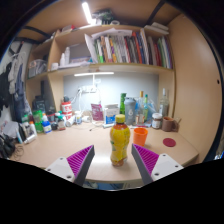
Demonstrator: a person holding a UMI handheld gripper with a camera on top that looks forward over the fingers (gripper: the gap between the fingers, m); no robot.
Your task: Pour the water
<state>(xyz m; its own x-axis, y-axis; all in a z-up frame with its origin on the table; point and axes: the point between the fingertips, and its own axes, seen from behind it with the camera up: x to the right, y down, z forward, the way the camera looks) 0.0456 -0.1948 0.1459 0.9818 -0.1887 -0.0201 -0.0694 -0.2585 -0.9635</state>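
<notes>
Step in hand: approach. My gripper [112, 162] stands wide, yellow bottle [120, 140] between both pads, ungripped; next, close, then lift toward orange cup [140, 135].

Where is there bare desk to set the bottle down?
Bare wooden desk lies right of the yellow plastic bottle with orange cap, short of the orange cup and the pink round coaster. The bottle stands between the hand-held gripper fingers. The back row is crowded.

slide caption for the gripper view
Open gripper with a yellow plastic bottle between its fingers on a wooden desk, orange cup beyond.
</notes>
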